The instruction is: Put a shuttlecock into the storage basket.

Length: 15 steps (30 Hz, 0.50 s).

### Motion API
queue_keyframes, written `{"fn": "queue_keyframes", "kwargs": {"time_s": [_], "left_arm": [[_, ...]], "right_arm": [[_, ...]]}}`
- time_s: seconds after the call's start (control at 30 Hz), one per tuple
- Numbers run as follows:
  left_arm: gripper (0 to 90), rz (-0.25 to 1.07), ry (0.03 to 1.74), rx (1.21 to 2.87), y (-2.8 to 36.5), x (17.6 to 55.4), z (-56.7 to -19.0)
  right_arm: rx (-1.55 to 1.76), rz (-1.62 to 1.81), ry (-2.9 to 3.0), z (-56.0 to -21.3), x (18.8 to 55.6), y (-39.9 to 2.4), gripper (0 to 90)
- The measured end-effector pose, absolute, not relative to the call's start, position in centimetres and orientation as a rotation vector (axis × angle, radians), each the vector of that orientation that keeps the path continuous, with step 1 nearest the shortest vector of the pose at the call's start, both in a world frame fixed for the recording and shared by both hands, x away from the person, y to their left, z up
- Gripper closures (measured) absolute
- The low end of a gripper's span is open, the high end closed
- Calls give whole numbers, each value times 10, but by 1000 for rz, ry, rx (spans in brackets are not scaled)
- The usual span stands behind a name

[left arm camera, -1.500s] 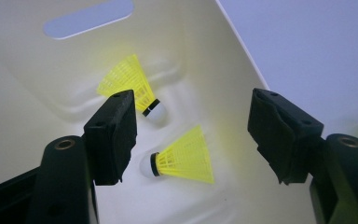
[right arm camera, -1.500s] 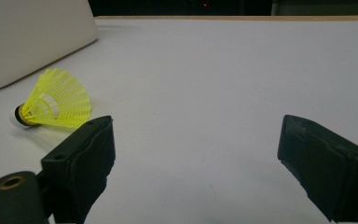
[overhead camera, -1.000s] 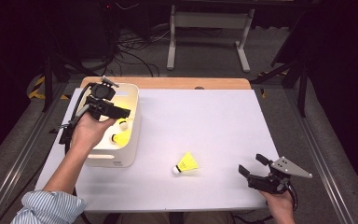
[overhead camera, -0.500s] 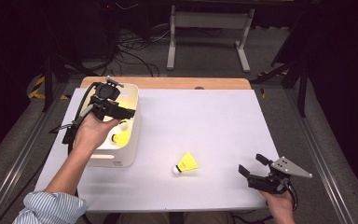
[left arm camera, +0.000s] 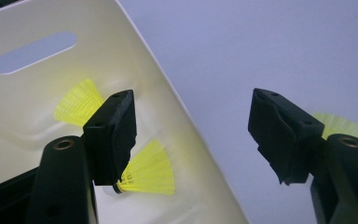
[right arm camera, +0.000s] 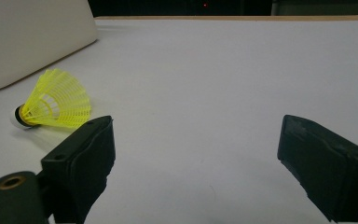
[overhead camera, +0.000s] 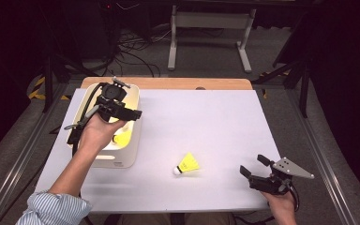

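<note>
Bin point(overhead camera: 104, 161): cream tub at nine o'clock on the white table point(overhead camera: 206, 117), two yellow shuttlecocks point(left arm camera: 151, 170) lying inside it, near the long wall.
Left gripper point(overhead camera: 130, 114): hovering over the bin's right-hand rim, jaws spread wide with nothing between them (released, plainly, in its own view).
Loose shuttlecock point(overhead camera: 187, 165): on its side on the table at about six o'clock, well apart from the bin, cork end toward the bin, skirt fanning away.
Right gripper point(overhead camera: 253, 166): at five o'clock near the front edge, jaws parted and empty, with the shuttlecock off at its ten o'clock point(right arm camera: 56, 102).
Step in hand: by my reading, the last shuttlecock is next for the bin.
How to do it well: whichever hand goes, come in low with jaws wide, straddle the cork end or the skirt's narrow neck, and close gently (that plastic skirt crushes and springs). It rolls easily, so don't nudge it first. Lift clear of the rim before releasing.
</note>
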<state>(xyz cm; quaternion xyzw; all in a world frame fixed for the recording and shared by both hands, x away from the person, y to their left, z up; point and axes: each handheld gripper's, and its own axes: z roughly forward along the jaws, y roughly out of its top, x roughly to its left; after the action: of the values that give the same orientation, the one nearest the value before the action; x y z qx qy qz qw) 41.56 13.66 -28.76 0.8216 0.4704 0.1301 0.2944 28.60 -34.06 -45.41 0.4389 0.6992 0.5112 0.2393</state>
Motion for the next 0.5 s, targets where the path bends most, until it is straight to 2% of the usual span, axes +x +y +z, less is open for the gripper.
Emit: {"fn": "queue_keyframes", "kwargs": {"time_s": [0.5], "left_arm": [[335,324,1207,2191,123,413,-287]], "right_arm": [[1201,1400,1915,-454,286,-341,119]]}}
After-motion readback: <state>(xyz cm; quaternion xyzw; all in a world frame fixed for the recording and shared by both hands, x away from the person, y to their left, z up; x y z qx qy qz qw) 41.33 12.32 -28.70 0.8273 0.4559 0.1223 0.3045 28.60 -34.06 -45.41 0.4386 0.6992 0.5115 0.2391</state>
